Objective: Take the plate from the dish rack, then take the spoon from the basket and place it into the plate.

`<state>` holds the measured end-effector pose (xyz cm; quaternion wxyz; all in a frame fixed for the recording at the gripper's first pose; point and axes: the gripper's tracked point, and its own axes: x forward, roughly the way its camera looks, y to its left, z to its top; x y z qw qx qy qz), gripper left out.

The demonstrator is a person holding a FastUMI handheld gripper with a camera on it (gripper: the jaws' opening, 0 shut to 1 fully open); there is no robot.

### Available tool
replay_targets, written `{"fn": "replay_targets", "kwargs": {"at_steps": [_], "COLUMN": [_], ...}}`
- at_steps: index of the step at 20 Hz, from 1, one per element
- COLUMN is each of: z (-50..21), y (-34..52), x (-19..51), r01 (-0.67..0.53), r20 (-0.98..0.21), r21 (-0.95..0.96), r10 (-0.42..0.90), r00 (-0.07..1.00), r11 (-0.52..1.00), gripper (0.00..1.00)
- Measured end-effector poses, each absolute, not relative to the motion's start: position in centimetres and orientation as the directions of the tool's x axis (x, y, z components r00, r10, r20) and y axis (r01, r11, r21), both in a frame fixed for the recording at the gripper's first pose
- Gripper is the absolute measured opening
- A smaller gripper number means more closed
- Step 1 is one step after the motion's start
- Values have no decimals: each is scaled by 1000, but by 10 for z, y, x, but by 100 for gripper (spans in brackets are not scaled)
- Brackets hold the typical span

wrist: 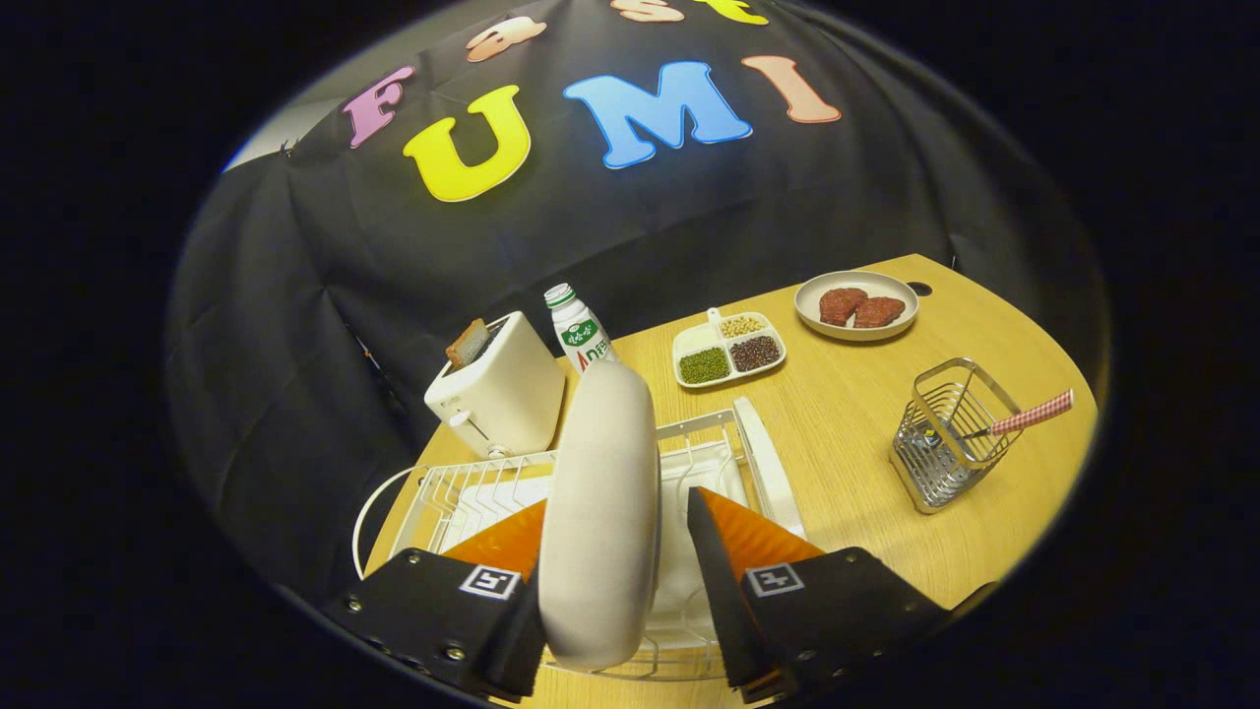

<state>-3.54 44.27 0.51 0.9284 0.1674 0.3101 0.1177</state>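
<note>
The plate [600,512] stands on edge in the dish rack [463,492] at the bench's near edge, between the 2 fingers [724,581]. The left finger touches it; the right shows a gap, so the grip looks unclosed. Lifting now could let it slip or snag the rack's wires.

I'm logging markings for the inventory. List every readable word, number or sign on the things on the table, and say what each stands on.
Bottle label: print is there, too small and blurred to read.
Claw, open with the plate standing between its fingers: one square code tag on each finger, patterns only, no words.
No readable text on the other things.
</note>
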Motion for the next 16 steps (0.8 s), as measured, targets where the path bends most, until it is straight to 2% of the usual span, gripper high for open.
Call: {"fn": "replay_targets", "kwargs": {"at_steps": [1, 6, 9, 16], "z": [11, 3, 8, 48], "y": [439, 437, 434, 425], "x": [-39, -37, -37, -20], "r01": [-104, -41, -12, 7], "r20": [-545, -611, -634, -590], "r21": [368, 269, 189, -189], "r10": [305, 203, 132, -119], "r00": [781, 765, 762, 799], "r11": [924, 962, 982, 982], "gripper": [46, 36, 34, 27]}}
